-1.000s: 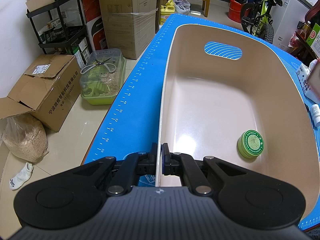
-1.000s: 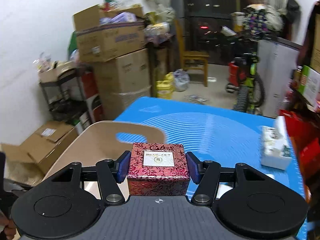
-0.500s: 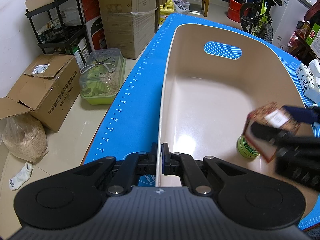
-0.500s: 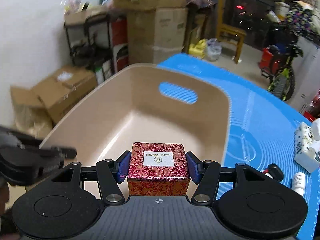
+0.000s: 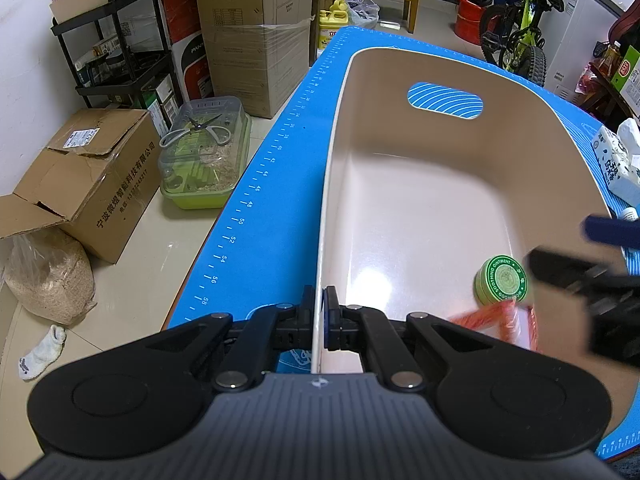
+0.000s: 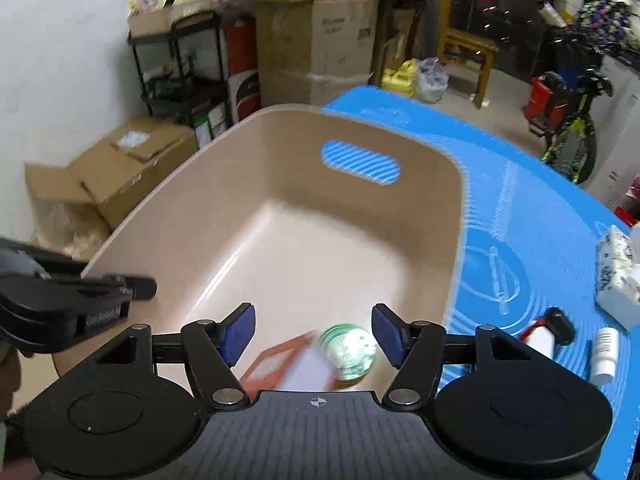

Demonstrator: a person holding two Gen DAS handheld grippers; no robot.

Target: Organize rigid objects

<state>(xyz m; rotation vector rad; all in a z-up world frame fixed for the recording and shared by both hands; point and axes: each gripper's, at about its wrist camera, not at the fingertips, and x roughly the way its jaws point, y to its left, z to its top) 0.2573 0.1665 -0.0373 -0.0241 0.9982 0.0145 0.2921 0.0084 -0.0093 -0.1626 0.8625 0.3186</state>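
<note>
Gripping the near left wall of the beige bin (image 5: 400,200), the left gripper (image 5: 319,316) is sitting pinched tight on the rim, one finger outside and one inside. The right gripper (image 6: 312,332) is hanging over the near end of the same bin, its jaws having just been opening; the blue pads (image 6: 240,328) are standing clear of the red patterned box (image 6: 288,364), which is showing below them as a motion-blurred red shape, tilted, low inside the bin, so nothing is being held on that side. In the left wrist view the box (image 5: 500,320) is appearing as an orange-red smear near the bin floor, just beside the green ointment tin (image 5: 501,280); whether it is already resting on the floor cannot be told. The tin (image 6: 348,352) is lying on the bin floor near the right wall, and whether the box is touching it cannot be told either. The bin is sitting on a blue mat (image 5: 280,184) covering the tabletop. Out on the mat to the right of the bin, a small white bottle (image 6: 606,354), a white bottle with a black cap (image 6: 548,332) and a white printed packet (image 6: 618,276) are lying apart from one another. Beyond the tabletop's left edge, cardboard boxes (image 5: 92,176) are sitting on the floor.
</note>
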